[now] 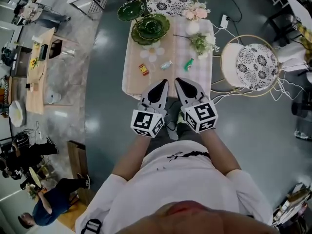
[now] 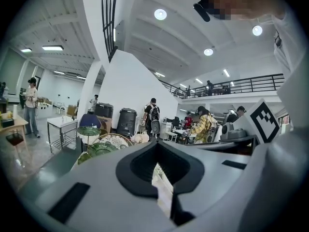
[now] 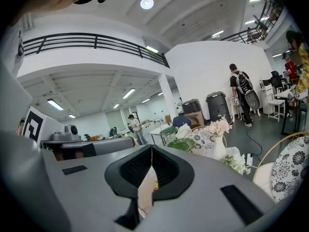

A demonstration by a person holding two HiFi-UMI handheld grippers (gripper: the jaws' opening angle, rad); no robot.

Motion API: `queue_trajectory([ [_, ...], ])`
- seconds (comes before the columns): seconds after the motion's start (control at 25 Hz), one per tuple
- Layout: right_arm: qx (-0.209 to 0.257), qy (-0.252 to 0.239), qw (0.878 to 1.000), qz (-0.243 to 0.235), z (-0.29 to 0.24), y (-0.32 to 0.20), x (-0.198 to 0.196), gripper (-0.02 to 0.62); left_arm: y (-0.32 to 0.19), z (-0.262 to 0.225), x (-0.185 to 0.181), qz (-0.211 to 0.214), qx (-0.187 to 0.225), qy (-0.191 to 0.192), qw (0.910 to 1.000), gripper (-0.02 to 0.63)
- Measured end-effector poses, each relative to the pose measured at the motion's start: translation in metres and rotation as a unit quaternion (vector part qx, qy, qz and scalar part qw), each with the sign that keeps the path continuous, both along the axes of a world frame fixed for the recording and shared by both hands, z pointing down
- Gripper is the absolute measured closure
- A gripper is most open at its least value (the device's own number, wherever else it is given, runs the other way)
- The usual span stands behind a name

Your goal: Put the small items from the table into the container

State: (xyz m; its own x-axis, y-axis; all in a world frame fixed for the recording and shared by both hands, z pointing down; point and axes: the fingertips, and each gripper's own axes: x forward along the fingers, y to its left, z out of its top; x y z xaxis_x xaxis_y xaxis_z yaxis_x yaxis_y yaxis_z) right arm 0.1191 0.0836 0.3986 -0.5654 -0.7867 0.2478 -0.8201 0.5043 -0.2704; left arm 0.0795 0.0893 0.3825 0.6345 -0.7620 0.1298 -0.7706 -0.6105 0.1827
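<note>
The person stands at the near end of a narrow table (image 1: 130,77) that carries a pale pink checked cloth, and holds both tools in front of the body, side by side, at the near edge of the table. The left gripper (image 1: 162,85) has its two grey jaws pressed together at the tips, with nothing between them. In the left gripper view only a thin gap lower down, between the black pads, lets the cloth show through. The right gripper (image 1: 181,84) looks the same: its jaws are closed on themselves and it is empty.

Three small items lie on the cloth a little beyond the jaw tips, in a loose row and apart from each other. On the left is a small red and yellow packet (image 1: 143,69), in the middle a small pale blue object (image 1: 166,65), and on the right a small green object (image 1: 188,64). What exactly they are I cannot tell.

Beyond them lies a white flower-shaped piece (image 1: 152,51). At the far end stands a stack of green leaf-shaped glazed dishes (image 1: 151,28), and near the far left corner a separate dark green bowl (image 1: 130,10). On the far right side there are a white vase with pink flowers (image 1: 194,18) and a bunch of white and green flowers (image 1: 202,43). A round chair with a black and white patterned cushion (image 1: 257,66) stands to the right of the table
</note>
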Motion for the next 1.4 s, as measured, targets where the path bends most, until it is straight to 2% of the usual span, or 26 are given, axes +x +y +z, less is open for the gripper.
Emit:
queue_trajectory([
  [0.24, -0.021, -0.001, 1.000, 0.023, 0.022, -0.022, 0.007, 0.583, -0.022, 0.021, 0.008, 0.016, -0.005, -0.006, 0.9998, 0.598],
  [0.48, -0.054, 0.011, 0.995, 0.082, 0.064, -0.049, 0.023, 0.581, -0.050, 0.057, 0.015, 0.059, -0.010, -0.019, 0.9980, 0.598],
  [0.64, -0.068, 0.020, 0.991, 0.117, 0.091, -0.073, 0.034, 0.557, -0.074, 0.080, 0.022, 0.088, -0.012, -0.022, 0.9958, 0.598],
  [0.96, -0.109, 0.024, 0.973, 0.201, 0.139, -0.095, 0.066, 0.554, -0.103, 0.127, 0.055, 0.162, -0.018, -0.029, 0.9862, 0.598],
  [1.4, -0.197, 0.002, 0.943, 0.267, 0.248, -0.107, 0.095, 0.524, -0.131, 0.188, 0.078, 0.193, -0.036, -0.022, 0.9803, 0.598],
])
